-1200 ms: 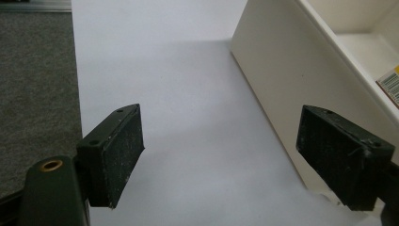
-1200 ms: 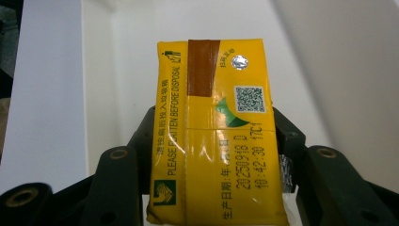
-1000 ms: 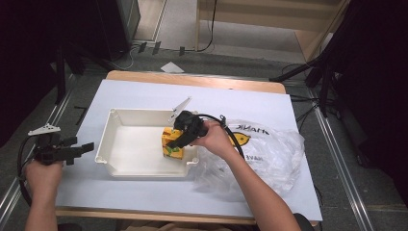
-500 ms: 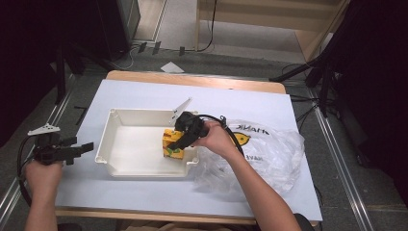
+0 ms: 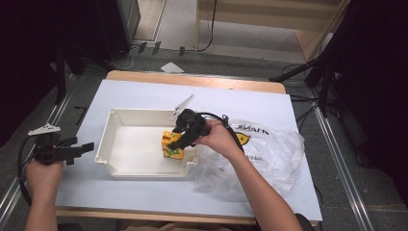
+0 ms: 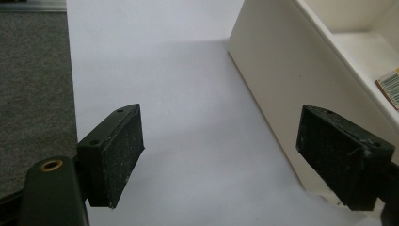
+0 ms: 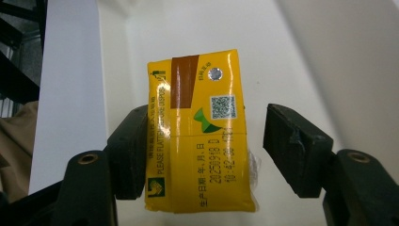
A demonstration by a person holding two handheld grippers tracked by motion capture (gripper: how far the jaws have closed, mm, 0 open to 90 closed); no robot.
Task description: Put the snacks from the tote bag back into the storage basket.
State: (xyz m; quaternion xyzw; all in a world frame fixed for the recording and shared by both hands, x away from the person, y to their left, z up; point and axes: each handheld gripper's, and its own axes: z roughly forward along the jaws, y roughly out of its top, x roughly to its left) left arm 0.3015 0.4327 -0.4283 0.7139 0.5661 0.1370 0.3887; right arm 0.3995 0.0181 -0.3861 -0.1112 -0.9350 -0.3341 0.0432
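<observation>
Yellow drink carton, one only, lies flat inside the white tray, near the tray's right wall, its long axis running away from my right gripper with the foil straw-hole end farthest off. It sits between that gripper's two jaws, which have just been opening: the left one is against its side, the right one clear of it. My left gripper hangs wide open and empty outside the tray's left wall.

Yellow carton printed "PLEASE FLATTEN", date "20250918 D"
</observation>
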